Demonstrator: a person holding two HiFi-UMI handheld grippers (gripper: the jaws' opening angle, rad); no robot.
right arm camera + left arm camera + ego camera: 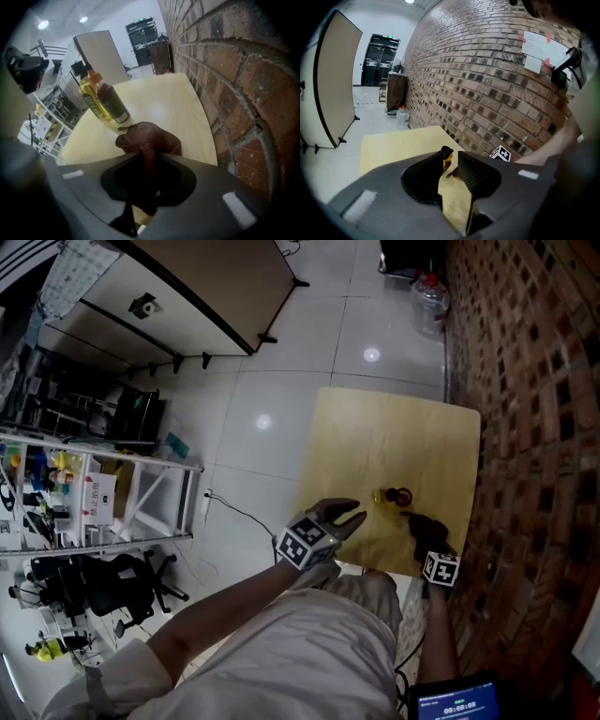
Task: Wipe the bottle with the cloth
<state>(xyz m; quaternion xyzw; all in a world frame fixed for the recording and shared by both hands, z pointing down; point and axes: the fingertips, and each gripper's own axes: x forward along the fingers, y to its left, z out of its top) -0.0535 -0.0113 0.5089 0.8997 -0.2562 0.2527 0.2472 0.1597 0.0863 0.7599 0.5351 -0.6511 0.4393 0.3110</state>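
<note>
On the light wooden table (pixel 394 437) stand two bottles side by side: a yellow oil bottle (pixel 93 105) with a black cap and a dark sauce bottle (pixel 112 103) with an orange cap. In the head view they are small, the yellow bottle (pixel 382 495) beside the dark one (pixel 403 495). My right gripper (pixel 145 157) is shut on a brown cloth (pixel 150 138) that bunches just short of the bottles; in the head view this right gripper (pixel 412 517) sits right of them. My left gripper (pixel 451 161) holds nothing, its jaws nearly together, aimed at the bottles (pixel 446 157); overhead the left gripper (pixel 352 514) is at the table's near edge.
A brick wall (pixel 534 427) runs along the table's right side. A water jug (pixel 429 292) stands on the tiled floor beyond. A tan partition (pixel 206 287), shelving (pixel 84 493) and an office chair (pixel 103 582) are to the left. A lit screen (pixel 457 701) is at bottom right.
</note>
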